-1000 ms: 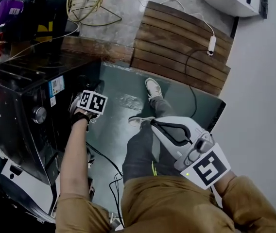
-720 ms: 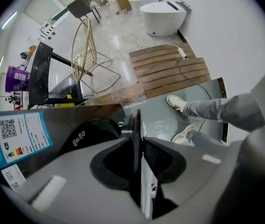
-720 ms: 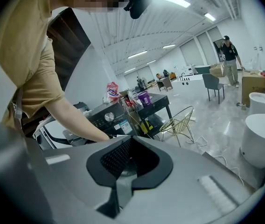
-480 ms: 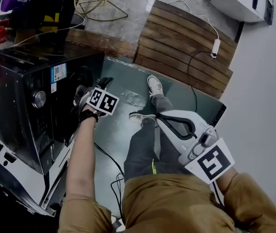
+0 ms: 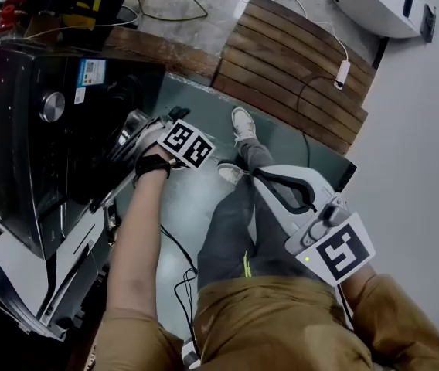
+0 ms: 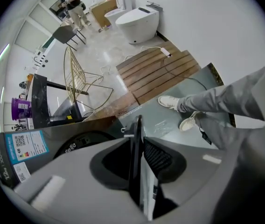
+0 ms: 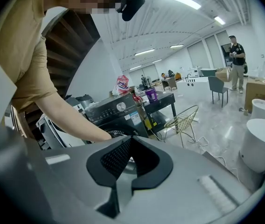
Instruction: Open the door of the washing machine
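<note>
Nearest, at the right, the right hand-held gripper (image 5: pixel 260 178) is held over the person's leg, its jaws pressed together on nothing. Farther left, the left hand-held gripper (image 6: pixel 133 125) is pinched on the edge of the door (image 6: pixel 136 171), held ajar from the washing machine (image 5: pixel 34 130); a wooden platform (image 5: pixel 297 76) lies beyond

The left arm (image 5: pixel 136 253) reaches out bare and nearly straight. Its hand (image 5: pixel 154 161) is wrapped round the left claw (image 6: pixel 136 141), which points steeply down, jaws pressed onto the thin edge of the door (image 6: pixel 138 124). The right claw (image 7: pixel 131 137) is held close to the body beside the right thigh, tilted slightly downward, its jaws together with nothing between them.
</note>
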`<state>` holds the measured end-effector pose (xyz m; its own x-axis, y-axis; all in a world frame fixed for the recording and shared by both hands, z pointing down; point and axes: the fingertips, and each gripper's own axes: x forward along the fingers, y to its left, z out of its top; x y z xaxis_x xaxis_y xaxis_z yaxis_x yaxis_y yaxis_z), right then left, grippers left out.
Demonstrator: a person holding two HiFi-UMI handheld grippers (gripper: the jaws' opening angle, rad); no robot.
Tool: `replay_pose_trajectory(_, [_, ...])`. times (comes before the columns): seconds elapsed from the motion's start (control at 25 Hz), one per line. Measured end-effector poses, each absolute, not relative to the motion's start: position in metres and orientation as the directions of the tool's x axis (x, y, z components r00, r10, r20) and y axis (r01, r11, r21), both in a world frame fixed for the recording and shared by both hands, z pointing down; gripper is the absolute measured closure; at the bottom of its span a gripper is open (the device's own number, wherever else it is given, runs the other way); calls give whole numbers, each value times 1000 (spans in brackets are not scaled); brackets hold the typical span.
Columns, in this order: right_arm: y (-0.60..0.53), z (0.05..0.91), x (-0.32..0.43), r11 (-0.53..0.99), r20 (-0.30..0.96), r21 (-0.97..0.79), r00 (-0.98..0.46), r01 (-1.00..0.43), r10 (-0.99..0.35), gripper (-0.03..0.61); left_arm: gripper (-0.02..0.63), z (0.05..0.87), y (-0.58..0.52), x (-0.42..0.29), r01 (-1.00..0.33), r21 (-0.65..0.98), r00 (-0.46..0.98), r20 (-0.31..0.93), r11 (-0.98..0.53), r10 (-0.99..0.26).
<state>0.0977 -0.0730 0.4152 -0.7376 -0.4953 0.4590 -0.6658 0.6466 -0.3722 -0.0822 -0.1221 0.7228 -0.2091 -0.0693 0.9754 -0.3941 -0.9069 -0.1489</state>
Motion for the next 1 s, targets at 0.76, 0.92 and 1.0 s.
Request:
replay_pose_trajectory(0.76, [16,401,146,663,482,-382,-751,-644,-451,574,426,735,10,-38,-328,-80,-267,964,-941,11])
replay_pose_trajectory(0.92, [12,400,151,716,471,-390,-794,-579,-385,574,400,736,43,-32,-396,-42,-280,957,-917,77])
replay_pose_trajectory(1.0, [10,399,150,742,468,-389,-811,-546,-352,574,397,736,53,-31,-394,-63,-298,953,-917,63])
